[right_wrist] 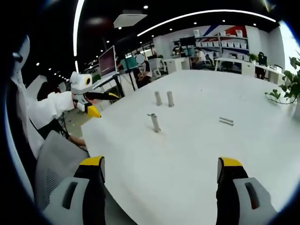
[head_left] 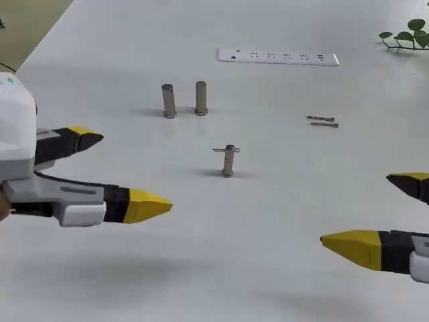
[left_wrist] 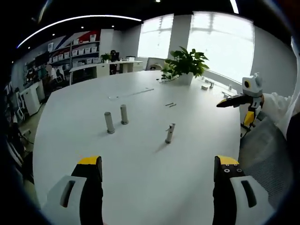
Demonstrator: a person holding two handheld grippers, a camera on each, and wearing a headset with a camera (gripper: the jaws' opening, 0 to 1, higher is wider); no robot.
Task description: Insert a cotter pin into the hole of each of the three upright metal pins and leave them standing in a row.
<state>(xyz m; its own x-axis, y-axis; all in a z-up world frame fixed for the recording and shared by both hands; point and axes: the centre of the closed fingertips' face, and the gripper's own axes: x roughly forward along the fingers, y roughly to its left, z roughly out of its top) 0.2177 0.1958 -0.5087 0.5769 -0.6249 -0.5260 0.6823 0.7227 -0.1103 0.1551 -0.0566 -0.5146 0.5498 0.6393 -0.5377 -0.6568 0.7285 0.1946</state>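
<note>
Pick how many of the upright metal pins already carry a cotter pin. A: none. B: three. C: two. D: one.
D: the near metal pin has a cotter pin through its top; the far-left metal pin and far-right metal pin are bare.

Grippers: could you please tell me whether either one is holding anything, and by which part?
Nothing is held: the left gripper and the right gripper both hover open and empty above the table.

White table, matte surface. Long white power strip lies flat at the far side. Green leafy plant right of the strip, near the table edge. Well past the strip, off the table: wall shelving and bright windows.
</note>
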